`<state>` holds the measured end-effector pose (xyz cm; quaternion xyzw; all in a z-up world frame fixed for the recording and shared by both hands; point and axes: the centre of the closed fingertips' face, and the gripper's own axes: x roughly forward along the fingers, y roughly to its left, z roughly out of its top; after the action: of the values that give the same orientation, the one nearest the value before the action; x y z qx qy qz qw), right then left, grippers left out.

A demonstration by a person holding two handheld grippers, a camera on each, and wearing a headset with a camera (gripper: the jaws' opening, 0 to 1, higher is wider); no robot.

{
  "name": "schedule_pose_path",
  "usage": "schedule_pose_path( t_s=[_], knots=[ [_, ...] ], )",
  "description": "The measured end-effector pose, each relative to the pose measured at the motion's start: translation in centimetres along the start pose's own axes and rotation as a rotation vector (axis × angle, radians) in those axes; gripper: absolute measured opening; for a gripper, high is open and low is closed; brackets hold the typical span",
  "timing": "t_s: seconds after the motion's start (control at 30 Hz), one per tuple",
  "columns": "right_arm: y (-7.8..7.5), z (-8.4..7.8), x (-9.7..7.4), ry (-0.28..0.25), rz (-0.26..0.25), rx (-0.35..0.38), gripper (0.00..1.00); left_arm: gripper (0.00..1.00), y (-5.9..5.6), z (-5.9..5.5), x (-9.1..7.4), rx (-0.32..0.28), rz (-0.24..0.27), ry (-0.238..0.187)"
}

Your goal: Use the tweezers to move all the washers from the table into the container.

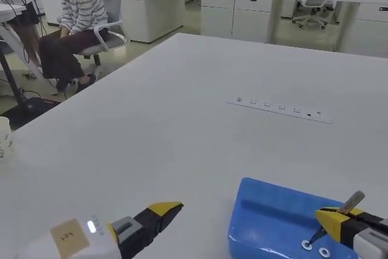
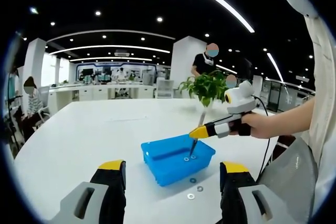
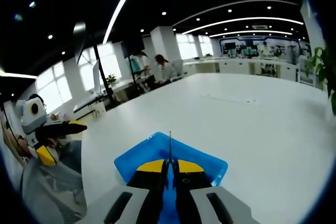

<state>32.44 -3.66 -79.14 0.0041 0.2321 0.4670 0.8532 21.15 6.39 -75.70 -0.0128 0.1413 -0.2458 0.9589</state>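
Two washers (image 1: 306, 245) inside: they are lying close together on the floor of the blue container (image 1: 267, 210), toward its edge nearest the person.
Loose washers (image 2: 190, 196): at least two are lying on the table (image 1: 182, 119) just beside the container wall that is facing the left gripper, toward the table's near edge; a third speck there is too small to tell.
Container: it is sitting by the table's near edge, on the person's right.
Right gripper (image 3: 169, 165): its jaws are clenching the tweezers (image 3: 169, 145) by their upper half, and the tips are pointing down into the container, right at the two washers.
Tweezer tips: whether they are pinching a washer or just touching one is too small to tell.
Left gripper (image 2: 172, 182): its jaws are standing wide apart, grasping nothing, and it is hovering above the table's near edge, well apart from the container.
Step in hand: the tweezers seem to be delivering a washer to the container floor, so the task is looking roughly half done.
Doing it well: the tips should be sitting low over the floor before the squeeze is eased, so the washer is dropping flat and not bouncing over the wall.
Next pick: the loose washers are lying flat and thin, so coming in at a shallow angle and catching one rim is likely working better than stabbing from above.
Risk: a hard squeeze may be flicking a washer toward the table's edge.
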Motion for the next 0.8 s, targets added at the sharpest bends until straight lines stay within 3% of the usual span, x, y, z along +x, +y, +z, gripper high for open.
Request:
schedule_pose_path(
  t_s=[0.8],
  knots=[
    [2.8, 0.8, -2.6, -0.064, 0.026, 0.031, 0.03, 0.73, 0.0, 0.2, 0.0, 0.004, 0.004, -0.006]
  ],
)
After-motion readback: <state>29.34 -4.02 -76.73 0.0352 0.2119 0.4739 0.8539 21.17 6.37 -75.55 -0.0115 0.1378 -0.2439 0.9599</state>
